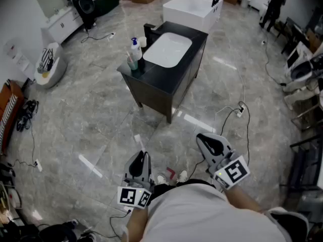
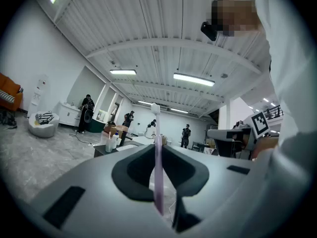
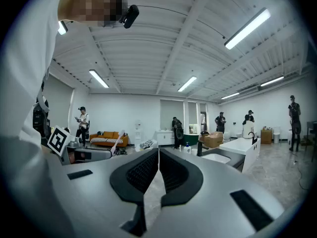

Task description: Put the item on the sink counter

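Standing on the polished grey marble floor (image 1: 91, 110), I face the dark rectangular sink counter (image 1: 196, 37) with its white oval basin (image 1: 167, 49). It is well apart from me, with one corner turned my way. A white pump bottle with a blue cap (image 1: 135, 48) and a teal cup (image 1: 132, 64) stand at the counter's left end, beside the basin. A white rectangular bathtub (image 1: 189, 6) sits behind the counter. A white cable (image 1: 246, 117) trails over the floor to the right of the cabinet. The floor between me and the near corner lies open.

My left gripper (image 1: 143, 158) is clamped on the slender lilac plastic toothbrush (image 2: 157, 172), which stands upright between the jaws with its white head on top. My right gripper (image 1: 204, 139) has its jaws pressed together with nothing between them.
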Demonstrator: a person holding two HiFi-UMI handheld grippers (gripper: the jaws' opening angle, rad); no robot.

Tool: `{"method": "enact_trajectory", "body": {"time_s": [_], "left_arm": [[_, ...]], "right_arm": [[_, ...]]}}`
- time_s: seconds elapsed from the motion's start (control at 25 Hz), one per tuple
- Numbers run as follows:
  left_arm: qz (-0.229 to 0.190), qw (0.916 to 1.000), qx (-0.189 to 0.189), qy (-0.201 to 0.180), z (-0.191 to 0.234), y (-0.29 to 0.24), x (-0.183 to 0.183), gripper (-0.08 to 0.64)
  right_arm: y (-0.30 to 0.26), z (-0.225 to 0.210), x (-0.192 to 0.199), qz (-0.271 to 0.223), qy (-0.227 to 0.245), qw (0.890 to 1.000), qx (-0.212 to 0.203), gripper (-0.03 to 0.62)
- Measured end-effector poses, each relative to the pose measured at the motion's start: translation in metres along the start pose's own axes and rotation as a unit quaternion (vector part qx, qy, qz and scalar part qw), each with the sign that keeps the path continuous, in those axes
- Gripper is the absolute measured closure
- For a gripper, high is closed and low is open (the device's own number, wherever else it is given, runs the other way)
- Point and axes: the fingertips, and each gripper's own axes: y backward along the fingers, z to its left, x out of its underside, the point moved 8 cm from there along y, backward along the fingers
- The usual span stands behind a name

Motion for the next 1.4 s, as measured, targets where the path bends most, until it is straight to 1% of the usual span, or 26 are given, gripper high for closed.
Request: {"method": "enact_trajectory", "body": {"time_s": [0.24, 0.52, 0.64, 0.84, 1.0, 1.24, 1.4], "left_arm": [[-0.005, 0.9998, -0.003, -0.018, -0.004, -0.001, -0.004, 0.515], [-0.002, 0.9999, 0.001, -0.016, -0.008, -0.005, -0.001, 0.515], [0.000, 0.9999, -0.003, -0.016, -0.009, -0.007, -0.002, 0.515], [0.002, 0.9997, -0.012, -0.020, -0.013, -0.015, -0.003, 0.515], [-0.002, 0.9994, -0.020, -0.027, -0.024, -0.022, -0.003, 0.515], [0.002, 0.9991, -0.029, -0.030, -0.037, -0.033, 0.000, 0.515], [-0.001, 0.9990, -0.032, -0.033, -0.043, -0.039, -0.002, 0.515]], "right_arm": [[0.005, 0.004, 0.002, 0.003, 0.009, 1.000, -0.007, 0.554], [0.004, 0.002, -0.001, -0.010, 0.007, 1.000, -0.011, 0.554], [0.005, -0.002, -0.002, -0.005, 0.011, 1.000, -0.010, 0.554], [0.008, -0.014, 0.001, -0.004, 0.006, 1.000, -0.012, 0.553], [0.017, -0.029, 0.005, -0.005, 0.005, 1.000, -0.015, 0.552], [0.026, -0.060, 0.007, -0.014, 0.010, 1.000, 0.001, 0.554], [0.029, -0.072, 0.007, -0.017, 0.014, 1.000, 0.001, 0.553]]}}
